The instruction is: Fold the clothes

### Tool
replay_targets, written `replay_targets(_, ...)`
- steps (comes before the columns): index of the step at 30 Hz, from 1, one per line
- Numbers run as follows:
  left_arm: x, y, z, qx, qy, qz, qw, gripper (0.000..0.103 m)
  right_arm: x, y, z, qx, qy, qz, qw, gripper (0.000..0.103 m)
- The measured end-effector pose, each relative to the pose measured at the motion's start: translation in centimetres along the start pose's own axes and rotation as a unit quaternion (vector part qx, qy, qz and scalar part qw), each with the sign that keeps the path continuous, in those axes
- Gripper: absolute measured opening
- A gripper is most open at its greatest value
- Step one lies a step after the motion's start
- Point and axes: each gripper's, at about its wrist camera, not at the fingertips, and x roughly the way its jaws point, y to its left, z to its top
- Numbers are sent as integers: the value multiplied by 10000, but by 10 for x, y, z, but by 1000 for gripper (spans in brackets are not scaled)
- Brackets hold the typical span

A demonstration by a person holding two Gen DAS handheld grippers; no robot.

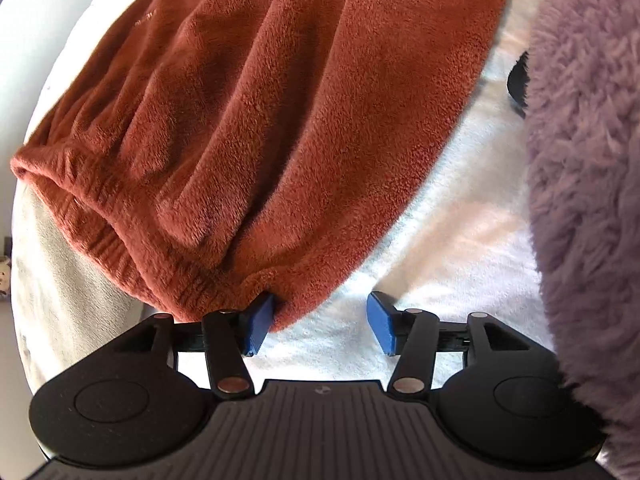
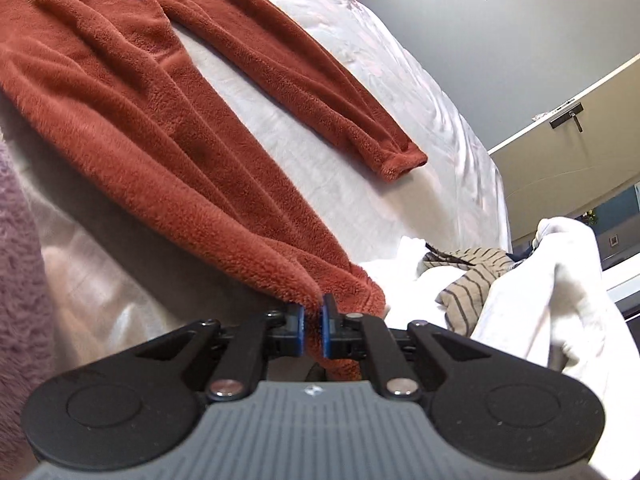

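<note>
Early stage: fleece (image 2: 152, 120) lies mostly flat ahead of both grippers, sleeve (image 2: 320, 92) not yet folded in. Right gripper (image 2: 311, 330) clamped on its hem corner; left gripper (image 1: 316, 324) apart, hem edge just touching its left finger. Whole fold left, w/ more clothes (image 2: 480, 276) piled to the right.

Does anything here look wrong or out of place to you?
One thing: the right gripper is shut on the rust fleece garment, while the left gripper is open, one pad just touching the hem, so only one corner is held. A heap of unfolded clothes lies nearby.
</note>
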Motion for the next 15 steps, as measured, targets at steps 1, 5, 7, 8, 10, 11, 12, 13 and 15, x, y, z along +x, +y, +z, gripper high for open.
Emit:
replay_targets(1, -2, 1, 0, 28, -70, 108, 9999, 50, -1, 1, 1, -18, 16, -10, 10000, 9)
replay_targets(5, -3, 5, 1, 132, -227, 337, 9991, 50, -8, 4, 1, -1, 65, -73, 10000, 9)
replay_targets(7, 2, 9, 3, 98, -166, 260, 9995, 50, -7, 6, 1, 37, 86, -105, 9999, 9)
replay_targets(8, 4, 11, 4, 81, -135, 222, 9996, 50, -7, 6, 0, 60, 95, -121, 9999, 9)
replay_targets(10, 6, 15, 5, -2, -102, 221, 9997, 45, -10, 7, 0, 100, 104, -155, 9998, 9)
replay_targets(11, 7, 17, 5, -51, -90, 233, 9997, 38, -11, 8, 0, 115, 112, -174, 9997, 9)
replay_targets(12, 7, 18, 5, -122, -72, 284, 9995, 16, -12, 8, 0, 127, 128, -193, 9996, 9)
replay_targets(13, 6, 20, 4, -217, -67, 371, 9991, 8, -12, 9, 0, 142, 150, -216, 9996, 9)
replay_targets(15, 0, 26, 2, -443, -106, 512, 9976, 6, -12, 10, 2, 153, 177, -293, 9993, 9)
